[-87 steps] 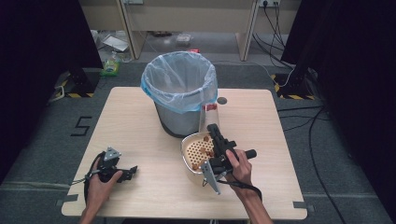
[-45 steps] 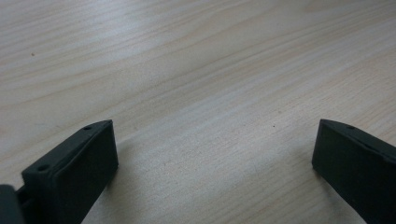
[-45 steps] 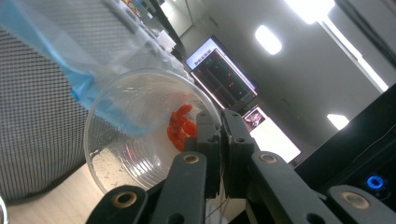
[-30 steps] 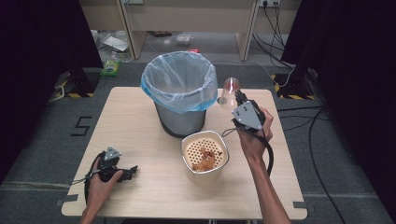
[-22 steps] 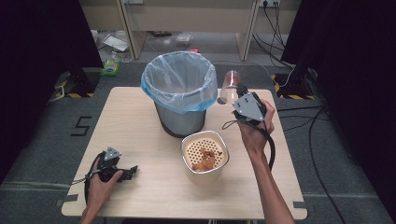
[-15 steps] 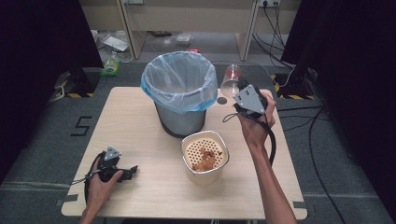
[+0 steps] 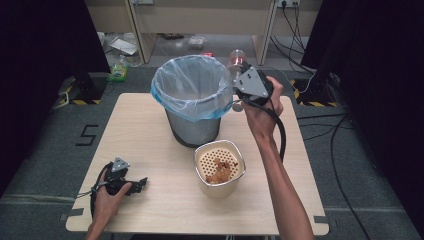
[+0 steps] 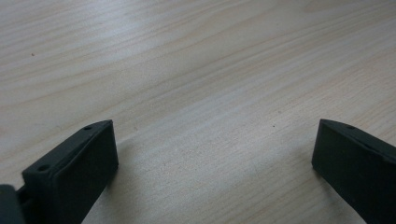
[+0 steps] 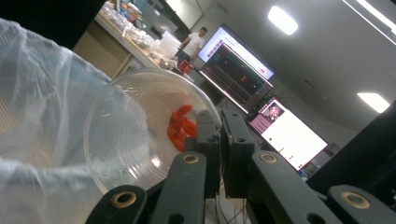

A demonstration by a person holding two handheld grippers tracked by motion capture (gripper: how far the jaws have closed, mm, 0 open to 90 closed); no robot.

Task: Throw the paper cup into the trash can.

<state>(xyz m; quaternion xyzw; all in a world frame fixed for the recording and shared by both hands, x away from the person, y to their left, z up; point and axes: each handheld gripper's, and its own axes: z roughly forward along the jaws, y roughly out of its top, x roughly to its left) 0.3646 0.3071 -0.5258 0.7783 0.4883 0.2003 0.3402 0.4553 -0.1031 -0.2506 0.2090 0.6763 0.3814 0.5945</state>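
Note:
A clear plastic cup [image 7: 235, 56] with red scraps inside hangs tilted in the air beside the far right rim of the bin [image 7: 192, 95]. My right gripper [image 7: 239, 66] is shut on the cup's rim. In the right gripper view the jaws pinch the cup [image 9: 135, 130] wall, the right gripper [image 9: 219, 140] showing no gap, with the red scraps [image 9: 180, 126] stuck inside and the bin's liner [image 9: 37, 116] at left. My left gripper [image 7: 141, 182] rests on the table [image 7: 150, 130] near its front left, open, with bare wood between its jaws [image 8: 212, 154].
A white container [image 7: 220, 167] with a perforated insert and brown food scraps stands in front of the bin. Cables and hazard-taped stands lie on the floor around the table. Screens and a person [image 9: 194, 39] show far off.
My right gripper left the white container, took the cup and has risen with it toward the bin's far right rim. The left hand has stayed put.

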